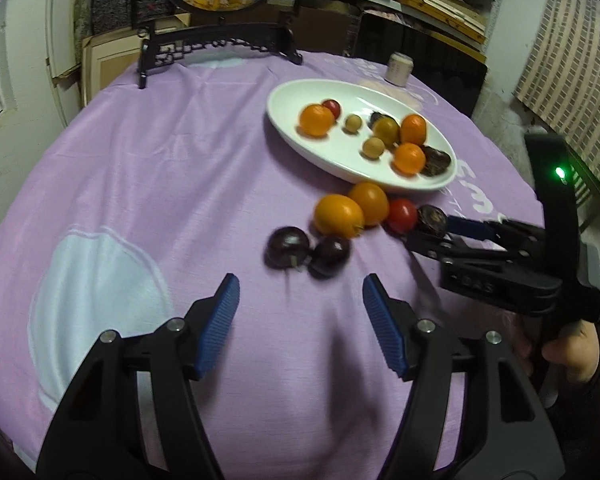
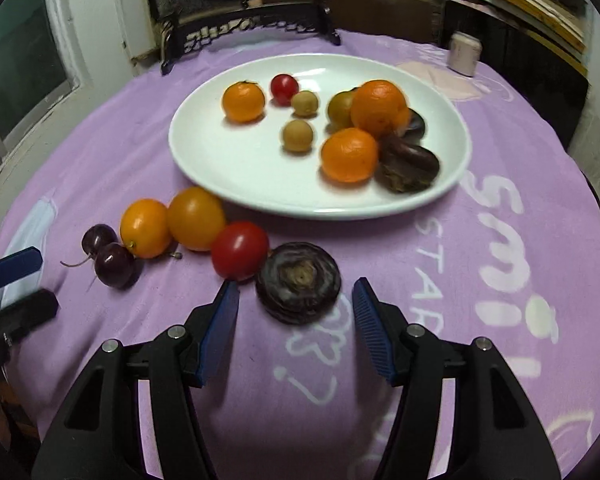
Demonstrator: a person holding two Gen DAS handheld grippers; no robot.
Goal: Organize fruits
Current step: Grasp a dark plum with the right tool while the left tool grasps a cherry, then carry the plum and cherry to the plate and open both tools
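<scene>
The right claw (image 2: 296,312) stands spread, with a dark flat fruit (image 2: 298,282) between its blue pads (image 2: 370,330); neither pad touches it. The left pad's tip sits just beside a red tomato (image 2: 240,250), which touches the dark fruit. The left claw (image 1: 300,292) is also spread and holds nothing, pointing at two dark cherries (image 1: 306,252) just ahead of it on the bench (image 1: 180,160).

Beyond the cherries lie two orange fruits (image 1: 352,208), touching each other, then the tomato and the dark fruit, forming a curved row on the purple cloth. The farther orange fruit lies against the rim of a white plate (image 2: 228,184). The plate holds three oranges (image 2: 348,154), two small tan fruits (image 2: 298,135), a small red tomato (image 2: 284,88), a yellow-green fruit (image 2: 340,108) and dark fruits (image 2: 410,166) near its right edge. A pale jar (image 2: 464,54) stands at the bench's far side, with a dark carved stand (image 2: 252,32) behind the plate.
</scene>
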